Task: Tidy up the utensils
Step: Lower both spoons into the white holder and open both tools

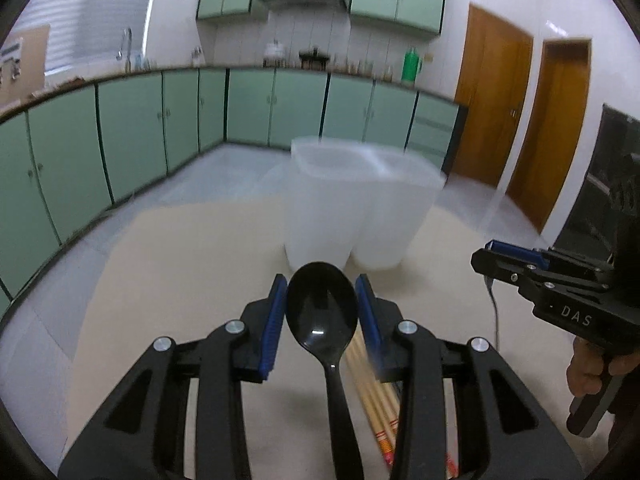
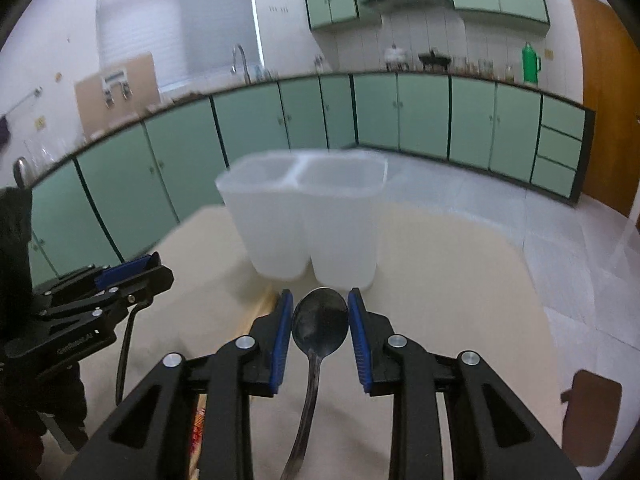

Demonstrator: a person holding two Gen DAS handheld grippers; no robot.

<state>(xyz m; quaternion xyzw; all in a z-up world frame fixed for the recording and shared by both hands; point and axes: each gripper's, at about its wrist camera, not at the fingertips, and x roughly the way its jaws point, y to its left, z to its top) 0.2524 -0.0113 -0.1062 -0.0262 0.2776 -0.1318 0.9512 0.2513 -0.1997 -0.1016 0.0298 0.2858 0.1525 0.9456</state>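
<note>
My left gripper (image 1: 322, 296) is shut on a black plastic spoon (image 1: 322, 312), its bowl between the blue pads, handle hanging down. My right gripper (image 2: 319, 312) is shut on a dark metal spoon (image 2: 319, 322), held the same way. A translucent white two-compartment utensil holder (image 1: 352, 208) stands upright on the beige table just beyond both grippers; it also shows in the right wrist view (image 2: 308, 220). Both compartments look empty. Wooden chopsticks (image 1: 374, 396) lie on the table under my left gripper. The right gripper shows in the left wrist view (image 1: 492, 258), the left one in the right wrist view (image 2: 156, 268).
The beige table (image 1: 180, 280) ends not far behind the holder. Green kitchen cabinets (image 1: 140, 128) line the far walls, wooden doors (image 1: 496, 108) to the right. A brown chair back (image 2: 592, 412) stands at the table's right side.
</note>
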